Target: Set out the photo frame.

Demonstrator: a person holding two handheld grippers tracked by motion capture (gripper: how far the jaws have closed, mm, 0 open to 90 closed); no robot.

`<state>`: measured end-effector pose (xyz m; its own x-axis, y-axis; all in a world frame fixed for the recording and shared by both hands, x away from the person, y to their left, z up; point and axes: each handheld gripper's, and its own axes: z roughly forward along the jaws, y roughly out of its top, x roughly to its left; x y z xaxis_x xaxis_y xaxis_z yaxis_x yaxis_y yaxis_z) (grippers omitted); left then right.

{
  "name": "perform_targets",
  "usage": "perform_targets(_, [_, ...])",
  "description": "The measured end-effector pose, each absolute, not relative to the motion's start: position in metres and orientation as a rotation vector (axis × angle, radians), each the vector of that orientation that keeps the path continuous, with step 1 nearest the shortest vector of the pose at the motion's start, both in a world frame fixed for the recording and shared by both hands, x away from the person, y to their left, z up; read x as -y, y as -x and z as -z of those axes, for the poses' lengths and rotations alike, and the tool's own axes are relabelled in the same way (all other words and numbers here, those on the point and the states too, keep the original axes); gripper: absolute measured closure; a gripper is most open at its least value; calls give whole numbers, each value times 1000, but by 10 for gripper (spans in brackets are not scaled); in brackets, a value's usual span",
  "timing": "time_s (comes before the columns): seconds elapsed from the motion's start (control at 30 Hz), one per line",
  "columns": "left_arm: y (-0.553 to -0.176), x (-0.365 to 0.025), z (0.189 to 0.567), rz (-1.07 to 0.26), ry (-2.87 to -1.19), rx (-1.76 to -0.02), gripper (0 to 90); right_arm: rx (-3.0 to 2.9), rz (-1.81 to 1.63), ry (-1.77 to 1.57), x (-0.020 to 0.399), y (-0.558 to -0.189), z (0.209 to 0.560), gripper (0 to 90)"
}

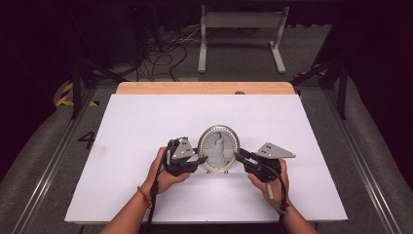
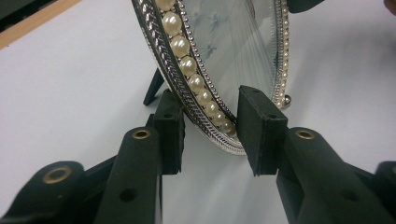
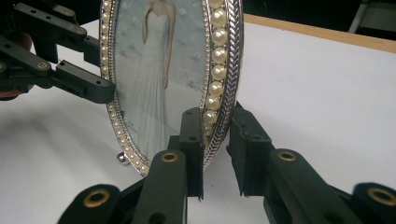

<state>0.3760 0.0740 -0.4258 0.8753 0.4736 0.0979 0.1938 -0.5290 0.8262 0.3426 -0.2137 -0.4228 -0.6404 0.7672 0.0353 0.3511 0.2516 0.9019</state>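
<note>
- On the floor, a white-topped table (image 1: 146,117) is seen, with a wooden strip along its far edge; a grey metal stand (image 1: 241,34) and loose cables (image 1: 165,56) are noted on the floor beyond it.
- Near the table's front edge, at the middle, an oval picture frame (image 1: 218,147) is stood upright, edged with pearls and showing a figure in a long pale dress.
- The left gripper (image 1: 200,160) is held at the frame's left edge. Its jaws are parted, one in front of the rim and one behind; whether the pads are pressed on it cannot be told.
- The right gripper (image 1: 238,157) is placed likewise at the right edge, jaws straddling the rim with a narrow gap; contact cannot be told.
- A prop leg (image 2: 154,86) is seen behind the frame, and a small ball foot (image 3: 123,158) under its lower rim.
</note>
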Motion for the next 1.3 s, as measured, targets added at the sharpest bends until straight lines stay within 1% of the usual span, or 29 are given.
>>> perform_targets(0.17, [-374, -76, 424, -432, -2118, -497, 602, -2133, -1352, -1021, 214, -341, 424, 757])
perform_targets(0.27, [-373, -76, 424, -460, -2118, -515, 531, -2122, -1349, -1019, 215, -339, 425, 770])
perform_targets(0.33, [-372, -75, 424, -476, -2122, -503, 549, -2122, -1338, -1019, 214, -337, 426, 768])
perform_targets(0.43, [-371, -73, 424, -496, -2125, -494, 554, -2129, -1339, -1022, 215, -336, 427, 768])
perform_targets(0.5, [-371, -73, 424, -517, -2126, -493, 528, -2134, -1337, -1024, 214, -335, 429, 765])
perform_targets(0.63, [-369, -69, 423, -560, -2137, -480, 517, -2139, -1327, -1027, 213, -335, 430, 759])
perform_targets(0.8, [-370, -70, 423, -553, -2136, -484, 500, -2144, -1315, -1016, 213, -334, 429, 755])
perform_targets(0.97, [-369, -69, 421, -585, -2148, -479, 480, -2160, -1295, -992, 212, -334, 427, 745])
perform_targets(1.03, [-369, -68, 420, -569, -2126, -484, 474, -2167, -1284, -992, 213, -334, 426, 737])
perform_targets(1.07, [-369, -68, 420, -569, -2126, -484, 439, -2167, -1284, -992, 213, -334, 426, 737])
perform_targets(1.1, [-369, -68, 418, -571, -2141, -492, 430, -2171, -1278, -986, 214, -334, 425, 717])
perform_targets(1.2, [-367, -71, 416, -548, -2173, -484, 395, -2171, -1281, -972, 215, -332, 422, 701])
perform_targets(1.3, [-362, -78, 418, -519, -2206, -486, 329, -2199, -1304, -954, 216, -331, 419, 669])
